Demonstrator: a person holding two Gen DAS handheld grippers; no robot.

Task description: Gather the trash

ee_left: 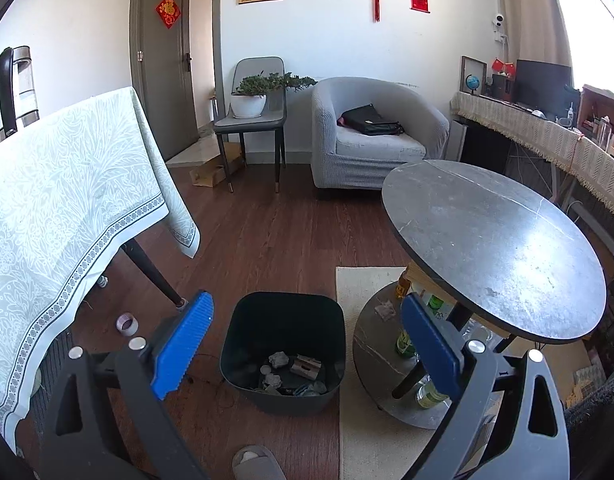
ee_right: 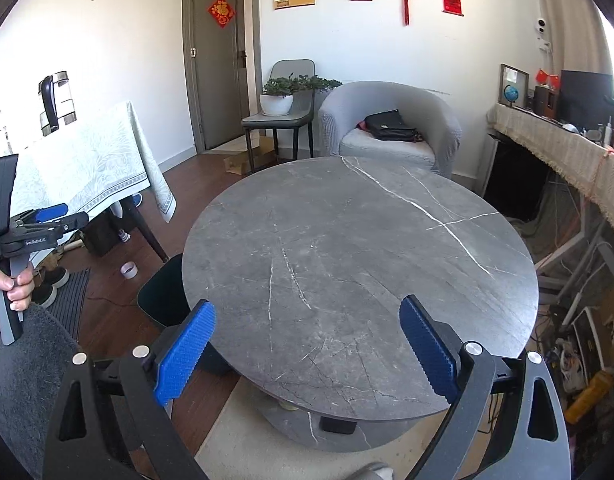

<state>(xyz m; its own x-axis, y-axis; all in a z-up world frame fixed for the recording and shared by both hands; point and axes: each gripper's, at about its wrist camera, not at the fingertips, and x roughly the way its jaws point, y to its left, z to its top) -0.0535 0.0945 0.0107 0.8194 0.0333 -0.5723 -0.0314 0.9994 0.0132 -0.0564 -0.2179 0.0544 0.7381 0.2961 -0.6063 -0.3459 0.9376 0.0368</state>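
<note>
A dark trash bin [ee_left: 283,344] stands on the wood floor and holds several crumpled scraps [ee_left: 291,372]. My left gripper [ee_left: 303,344] is open and empty, held above and just in front of the bin. My right gripper [ee_right: 307,344] is open and empty over the near part of the round grey marble table [ee_right: 359,256]. The bin's edge [ee_right: 163,292] peeks out left of the table in the right wrist view. The left gripper [ee_right: 47,220] also shows at the far left there, held in a hand.
A table with a pale green cloth [ee_left: 63,208] stands at the left. The round table [ee_left: 495,248] has a lower shelf with bottles [ee_left: 405,342]. A tape roll [ee_left: 127,323] lies on the floor. A grey armchair [ee_left: 371,136] and a chair with a plant [ee_left: 253,104] stand behind.
</note>
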